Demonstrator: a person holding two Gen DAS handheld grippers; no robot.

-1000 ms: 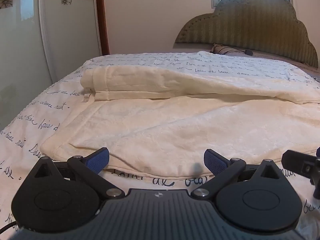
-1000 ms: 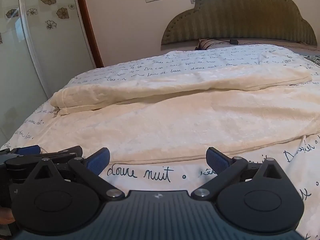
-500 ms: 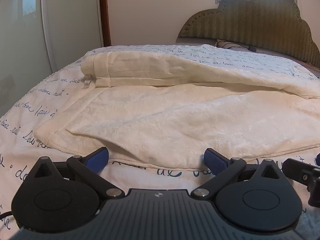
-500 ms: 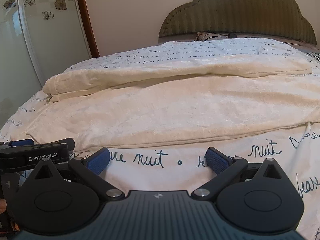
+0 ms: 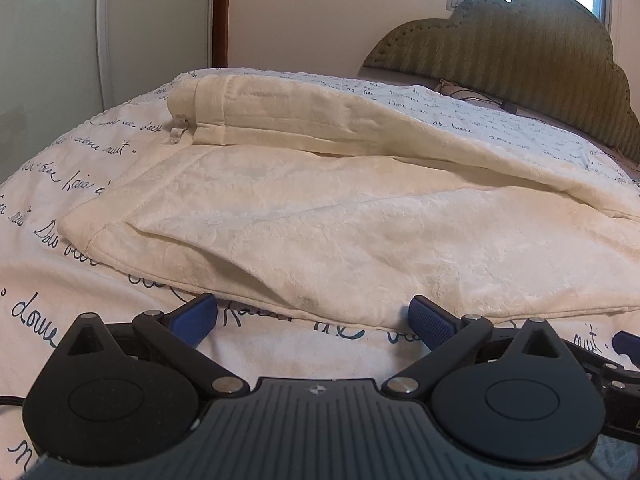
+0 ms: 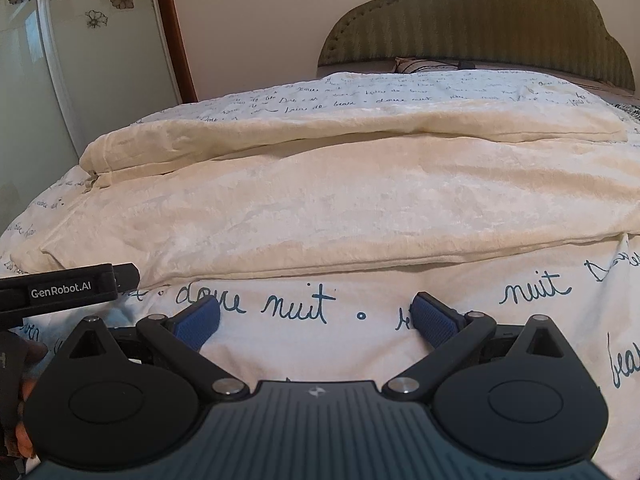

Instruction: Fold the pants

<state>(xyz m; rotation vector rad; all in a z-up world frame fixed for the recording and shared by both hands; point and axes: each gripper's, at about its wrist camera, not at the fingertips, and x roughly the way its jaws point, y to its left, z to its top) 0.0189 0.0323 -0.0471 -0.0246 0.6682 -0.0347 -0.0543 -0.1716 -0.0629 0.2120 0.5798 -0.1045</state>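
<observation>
Cream pants [image 5: 320, 216] lie spread across the bed, one leg folded along the far side, waistband at the far left. They also show in the right wrist view [image 6: 340, 208]. My left gripper [image 5: 314, 320] is open and empty, its blue pads just short of the pants' near hem. My right gripper [image 6: 316, 316] is open and empty over the bedspread, a short way back from the near edge of the pants. The left gripper's body [image 6: 68, 290] shows at the left of the right wrist view.
The white bedspread [image 6: 288, 308] with dark handwriting covers the bed. A green padded headboard [image 6: 476, 28] stands at the far end, with a pillow below it. A glass sliding door [image 6: 48, 80] and a wall stand to the left of the bed.
Both grippers have drawn back and up from the near edge of the pants, more bedspread showing in front of them. Both stay open.
</observation>
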